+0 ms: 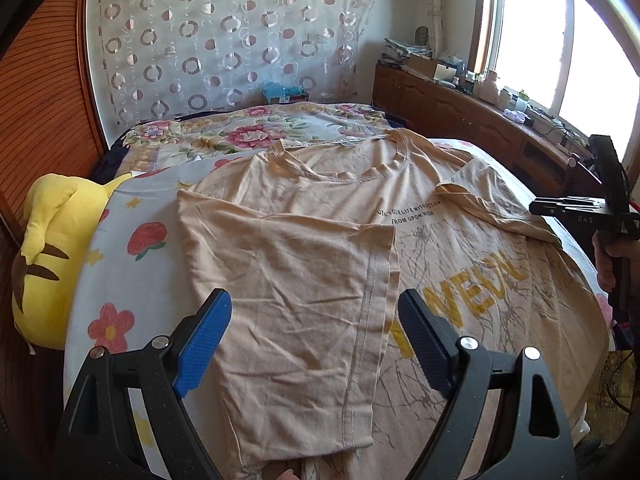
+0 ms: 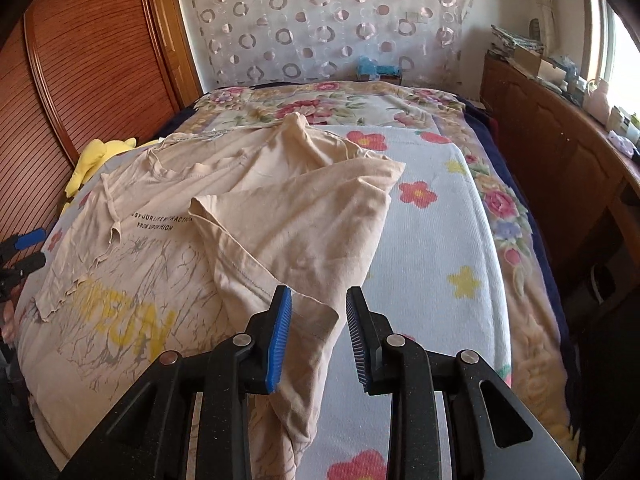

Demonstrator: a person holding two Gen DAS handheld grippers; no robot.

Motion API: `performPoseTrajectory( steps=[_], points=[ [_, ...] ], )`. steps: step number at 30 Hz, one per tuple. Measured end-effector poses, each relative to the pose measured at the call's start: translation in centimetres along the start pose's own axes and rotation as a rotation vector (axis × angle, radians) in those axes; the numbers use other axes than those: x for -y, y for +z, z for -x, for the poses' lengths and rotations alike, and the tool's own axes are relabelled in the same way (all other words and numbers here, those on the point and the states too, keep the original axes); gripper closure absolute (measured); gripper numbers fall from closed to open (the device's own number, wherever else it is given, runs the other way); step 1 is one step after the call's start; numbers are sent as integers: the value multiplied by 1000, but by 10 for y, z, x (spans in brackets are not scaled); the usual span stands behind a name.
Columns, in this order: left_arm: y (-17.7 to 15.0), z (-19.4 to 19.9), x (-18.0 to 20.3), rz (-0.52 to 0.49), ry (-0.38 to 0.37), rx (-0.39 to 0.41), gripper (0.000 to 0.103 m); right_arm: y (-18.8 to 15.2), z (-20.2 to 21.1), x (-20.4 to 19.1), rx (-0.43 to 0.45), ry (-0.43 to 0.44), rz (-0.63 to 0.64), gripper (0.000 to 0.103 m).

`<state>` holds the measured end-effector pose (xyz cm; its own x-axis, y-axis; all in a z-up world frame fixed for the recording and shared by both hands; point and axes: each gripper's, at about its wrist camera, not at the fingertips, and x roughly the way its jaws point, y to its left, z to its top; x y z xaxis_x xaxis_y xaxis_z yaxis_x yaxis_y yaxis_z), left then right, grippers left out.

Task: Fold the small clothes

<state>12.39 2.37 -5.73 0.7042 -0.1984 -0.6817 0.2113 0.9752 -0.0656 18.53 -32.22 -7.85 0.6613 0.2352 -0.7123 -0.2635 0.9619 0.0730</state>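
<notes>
- The beige T-shirt (image 1: 320, 216) lies print side up on the bed (image 2: 440, 208), on a flowered blanket. Its collar is at 12 o'clock in both wrist views and its hem points toward the person, so the long axis runs from 6 to 12 o'clock.
- In the left wrist view, the left side panel (image 1: 288, 280) is already folded over the chest. Its seamed edge runs from about 6 to 12 o'clock, between the two blue pads.
- The left gripper (image 1: 314, 340) hovers above this panel with jaws wide apart and holds nothing.
- In the right wrist view, the right side flap (image 2: 304, 220) with the sleeve is turned partly inward. It lies wrinkled and stretches from about 6 to 1 o'clock from the gripper.
- The right gripper (image 2: 318, 332) has its jaws parted. The lower corner of the flap sits between the pads, near the left pad, but the pads do not press on it, so I judge it as not gripping.
- The yellow printed word (image 2: 132, 324) lies at 9 o'clock from the right gripper, and the right flap does not yet cover it.
- The right gripper is clearly the nearer one to the unfinished side. In my judgement, the coming move is to close on this corner and carry it toward 9 o'clock, across the long axis.
- A yellow plush toy (image 1: 44, 248) lies at 9 o'clock of the left gripper, beside the bed edge and apart from the shirt.
</notes>
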Motion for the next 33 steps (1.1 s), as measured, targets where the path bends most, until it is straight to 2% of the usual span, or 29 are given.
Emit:
performPoseTrajectory(
  steps=[10,14,17,23,31,33],
  points=[
    [-21,32,6,8,9,36,17,-19,-5,10,-18,-18,-30,74],
    [-23,36,-1,18,27,42,17,-17,-4,9,-4,26,-31,95],
    [-25,38,-3,23,33,42,17,-18,5,-5,42,13,28,99],
    [-27,37,-7,36,42,42,17,-32,30,-36,91,89,126,100],
    [-29,33,-6,36,38,38,17,-57,36,-55,23,145,199,99],
    [-29,33,-6,36,39,38,17,-60,37,-53,14,150,195,92]
  ],
)
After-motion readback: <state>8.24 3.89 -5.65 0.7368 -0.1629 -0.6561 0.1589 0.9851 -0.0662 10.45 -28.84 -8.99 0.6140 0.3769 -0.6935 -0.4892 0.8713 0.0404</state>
